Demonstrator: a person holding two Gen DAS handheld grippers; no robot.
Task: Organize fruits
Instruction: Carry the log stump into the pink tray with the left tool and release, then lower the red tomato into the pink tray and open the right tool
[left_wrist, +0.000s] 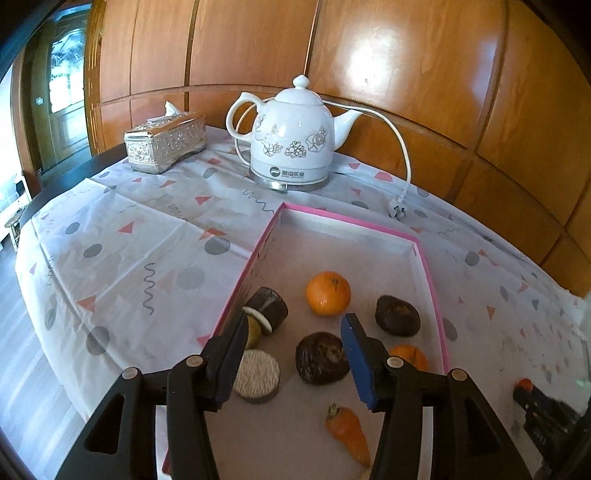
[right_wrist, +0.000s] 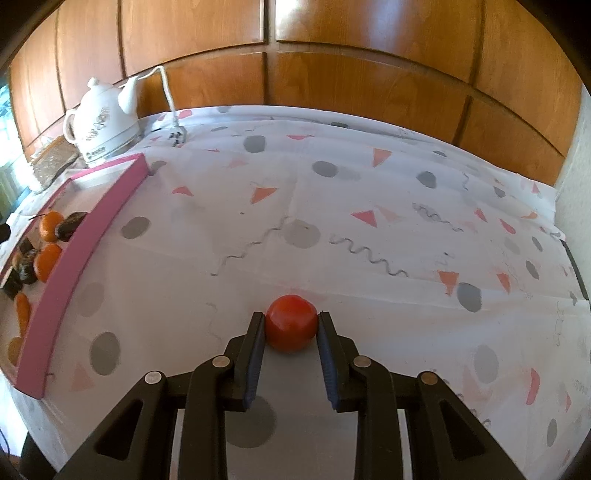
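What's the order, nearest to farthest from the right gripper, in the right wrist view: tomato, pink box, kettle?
1. Tomato, between the right gripper's fingers, on the tablecloth.
2. Pink box, off to the left.
3. Kettle, far left, at the back by the wooden wall.

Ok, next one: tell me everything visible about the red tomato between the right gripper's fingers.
The tomato is round, smooth and evenly red, slightly glossy, with no stem or damage showing from this side. It sits on the patterned tablecloth, outside and to the right of the pink box. The right gripper brackets it at mid-height, one blue-padded finger against each side, apparently touching. Whether it is lifted off the cloth cannot be told.
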